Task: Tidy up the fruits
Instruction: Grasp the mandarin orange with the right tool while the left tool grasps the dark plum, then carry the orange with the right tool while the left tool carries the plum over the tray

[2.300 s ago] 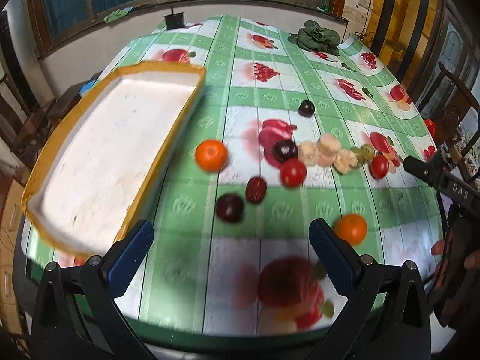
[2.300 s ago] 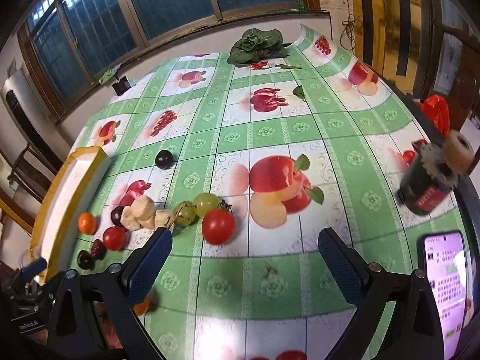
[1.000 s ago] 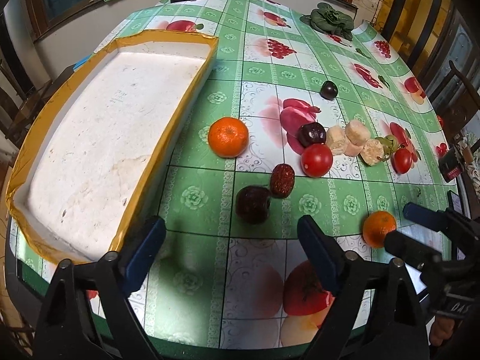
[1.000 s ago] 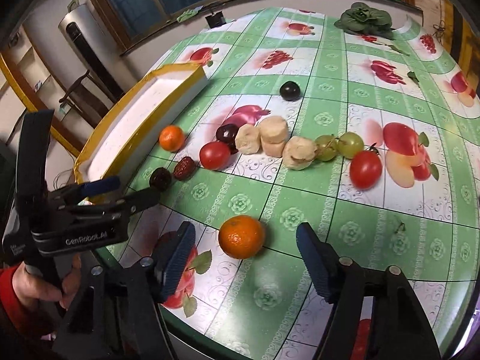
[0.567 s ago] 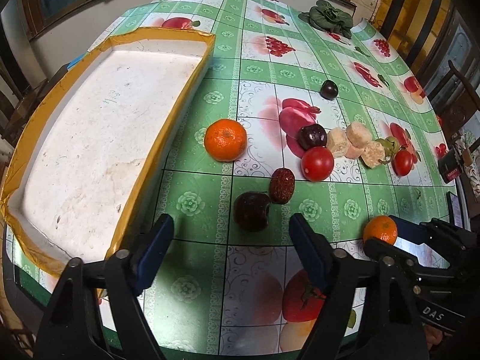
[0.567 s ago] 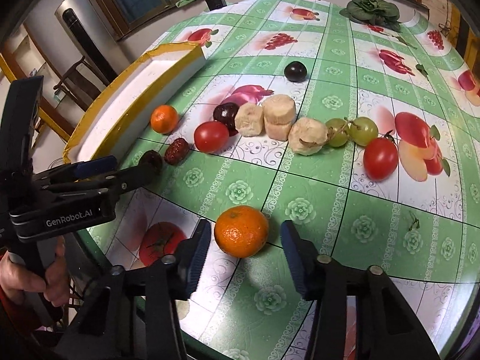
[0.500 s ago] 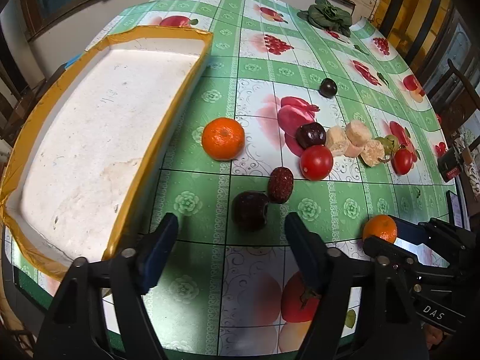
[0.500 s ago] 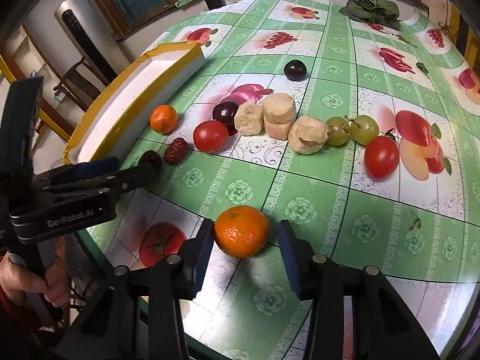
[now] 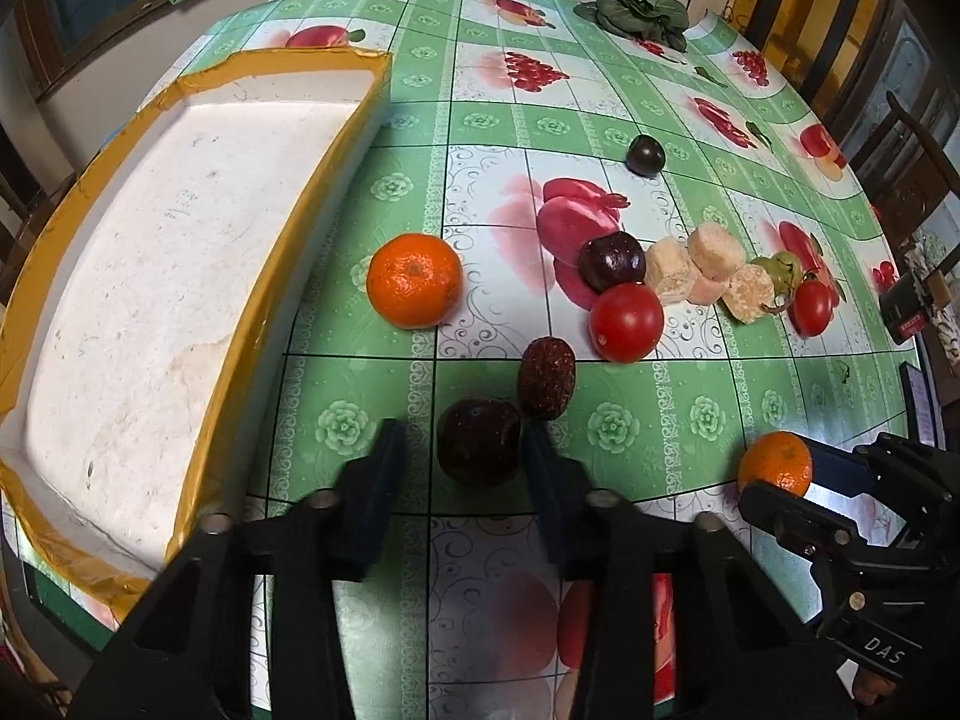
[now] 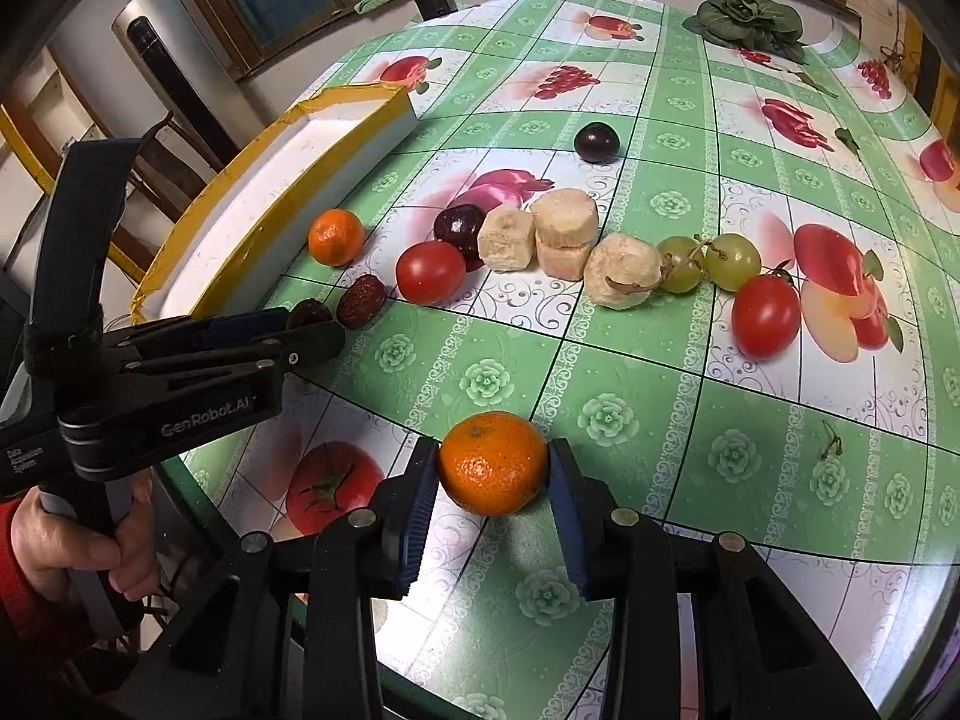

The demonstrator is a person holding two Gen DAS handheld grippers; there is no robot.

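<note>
**Both grippers closing in on fruit at the near edge**

So the left gripper (image 9: 459, 456) has a dark plum (image 9: 478, 441) sitting between its fingers, which have just been closing. The right-hand pad looks like it touches the plum, but there's a sliver of gap on the left side, so not a proper pinch as far as I can see. A wrinkly red date (image 9: 546, 377) sits just beyond the plum, touching or nearly so.

The right gripper (image 10: 491, 474) is pinching a small orange (image 10: 492, 462) with both blue pads pressed on its sides, down near the front edge of the counter (image 10: 750, 420); its fingers have just been closing too.

Everything else is loose on the green fruit-print cloth: a second orange (image 9: 414, 288) just beside the white foam tray (image 9: 150, 276) with the yellow taped rim on the left, a tomato (image 9: 626, 322), another dark plum (image 9: 612, 261), some pale banana chunks (image 9: 702, 273), green grapes (image 10: 708, 261), and another tomato (image 10: 766, 315) further right.
</note>
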